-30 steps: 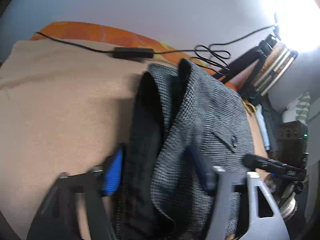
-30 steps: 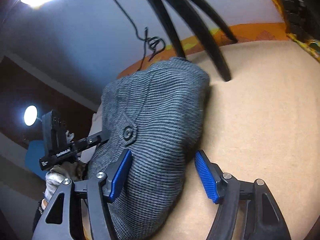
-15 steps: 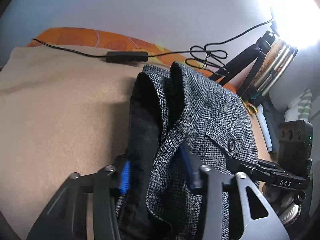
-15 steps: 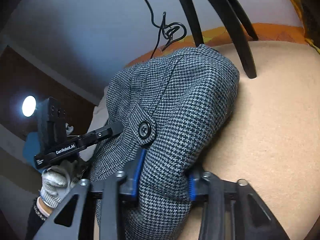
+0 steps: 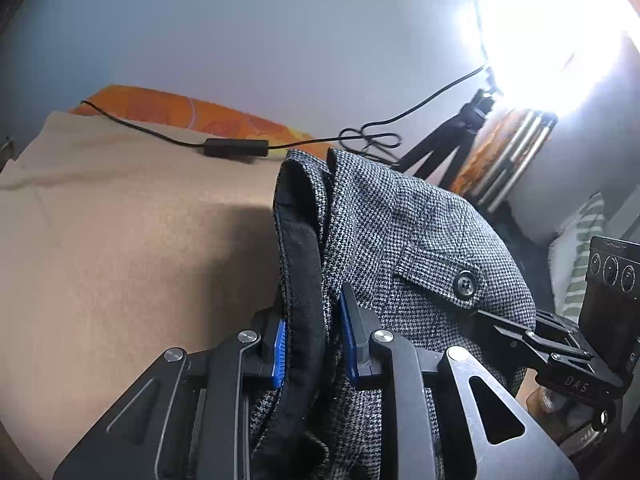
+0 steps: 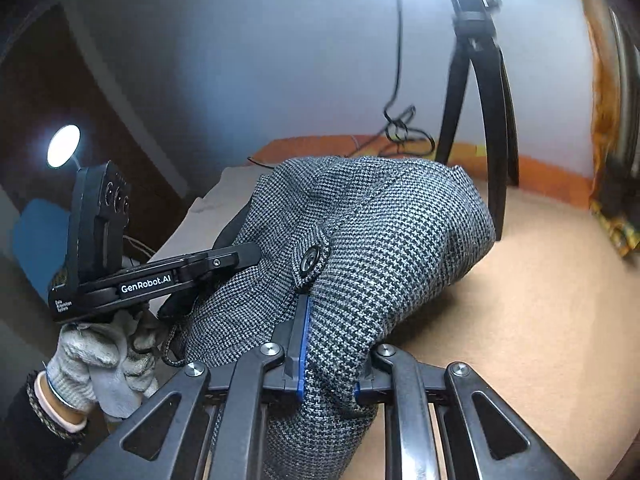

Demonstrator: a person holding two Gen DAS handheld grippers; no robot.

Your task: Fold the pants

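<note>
The pants (image 5: 416,240) are grey houndstooth with a black lining and a buttoned back pocket, bunched up over a tan bed surface (image 5: 120,264). My left gripper (image 5: 312,344) is shut on the black-lined waistband edge. My right gripper (image 6: 332,364) is shut on a fold of the same pants (image 6: 384,248), just below the pocket button (image 6: 310,259). The left gripper also shows in the right wrist view (image 6: 240,258), and the right gripper shows in the left wrist view (image 5: 492,320). Both hold the cloth raised off the surface.
A black cable with an inline box (image 5: 236,147) lies along the far edge of the tan surface, beside an orange patterned cover (image 5: 200,114). A black tripod (image 6: 484,100) stands at the back right. A bright lamp (image 5: 560,20) glares at the upper right.
Both grippers were open around the pants a second ago and have closed on the cloth. The pants are now lifted and pulled closer to both cameras.
</note>
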